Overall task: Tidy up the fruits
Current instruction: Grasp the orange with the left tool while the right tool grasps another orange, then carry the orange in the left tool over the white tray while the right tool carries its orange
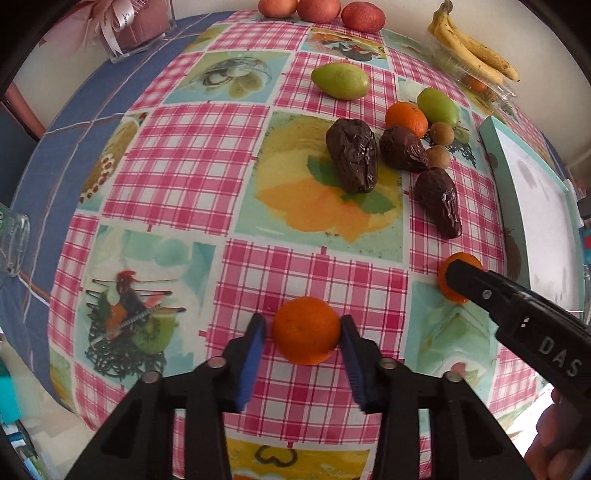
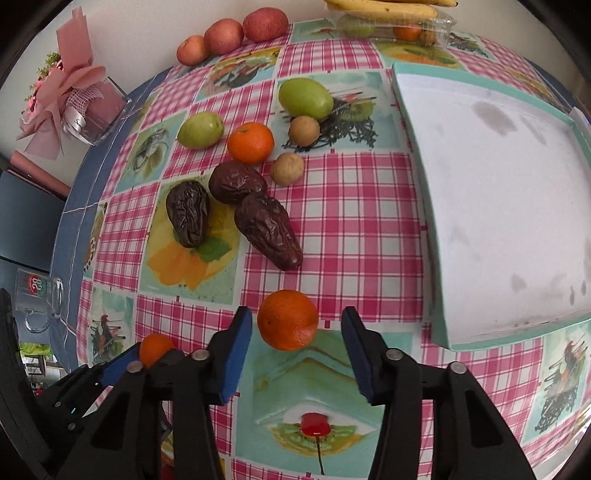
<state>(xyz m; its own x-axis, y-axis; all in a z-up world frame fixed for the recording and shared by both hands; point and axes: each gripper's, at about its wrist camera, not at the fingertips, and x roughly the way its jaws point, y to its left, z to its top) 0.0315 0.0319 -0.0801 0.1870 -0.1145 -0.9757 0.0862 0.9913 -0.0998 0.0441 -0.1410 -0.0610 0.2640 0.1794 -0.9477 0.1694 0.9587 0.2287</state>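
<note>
Two oranges sit near the table's front edge. My left gripper (image 1: 303, 320) is open around one orange (image 1: 306, 330); the right pad is at its skin and the left pad stands a little off. My right gripper (image 2: 295, 313) is open around the other orange (image 2: 287, 319), with a gap on each side. Both oranges rest on the checked tablecloth (image 1: 177, 155). Farther back lie three dark dates (image 2: 186, 214), a third orange (image 2: 251, 143), two green fruits (image 2: 306, 96) and two small brown fruits (image 2: 287, 168). Each wrist view shows the other gripper at its orange.
A white tray with a teal rim (image 2: 428, 206) lies to the right. Three red apples (image 1: 317, 9) line the far edge. Bananas (image 1: 472, 51) rest on a clear plastic box at the back right. A glass mug (image 2: 38, 295) and a pink gift box (image 2: 92, 107) stand on the left.
</note>
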